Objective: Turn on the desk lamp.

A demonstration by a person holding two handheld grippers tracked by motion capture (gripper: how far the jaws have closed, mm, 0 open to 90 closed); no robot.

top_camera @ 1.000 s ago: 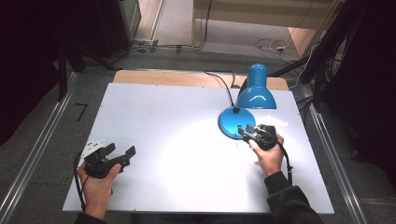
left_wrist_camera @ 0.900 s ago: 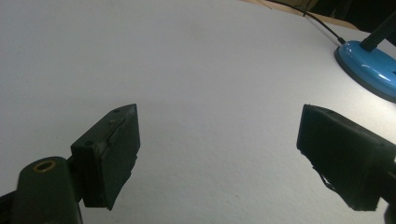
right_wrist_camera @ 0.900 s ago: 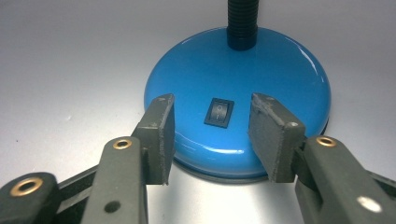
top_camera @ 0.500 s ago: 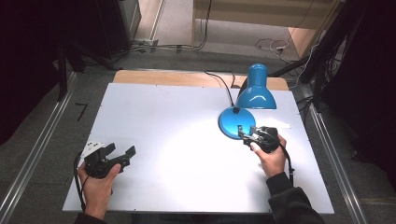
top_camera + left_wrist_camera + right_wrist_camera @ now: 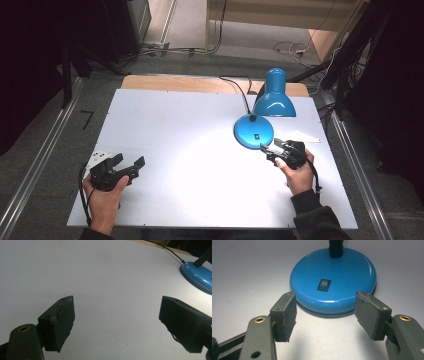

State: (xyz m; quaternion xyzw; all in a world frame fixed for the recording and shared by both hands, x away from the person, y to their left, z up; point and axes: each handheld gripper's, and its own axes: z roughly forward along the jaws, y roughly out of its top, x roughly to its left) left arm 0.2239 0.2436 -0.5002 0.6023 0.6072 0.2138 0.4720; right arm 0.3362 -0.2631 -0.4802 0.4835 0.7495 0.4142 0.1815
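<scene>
A blue desk lamp stands at the right of the white table [image 5: 175,125], lit, with its shade [image 5: 274,97] bent over its round base [image 5: 254,131]. A black rocker switch [image 5: 323,285] sits on top of the base [image 5: 337,272]. My right gripper [image 5: 267,151] points at the base's near edge; its jaws have just been opening and nothing is between them [image 5: 325,296]. The base lies just beyond the tips, not touched. My left gripper [image 5: 129,161] rests open at the table's front left, jaws wide over bare table [image 5: 116,305]. The lamp base [image 5: 197,273] shows far off.
The lamp's black cord [image 5: 235,85] runs off the back edge over a wooden strip. A white paper strip [image 5: 305,136] lies right of the base. Metal rails flank the table on both sides. The lamp casts a bright patch on the middle of the table.
The right gripper's jaws stand wider than a second ago, and it has drawn back slightly from the lamp base. The left gripper has not moved.
</scene>
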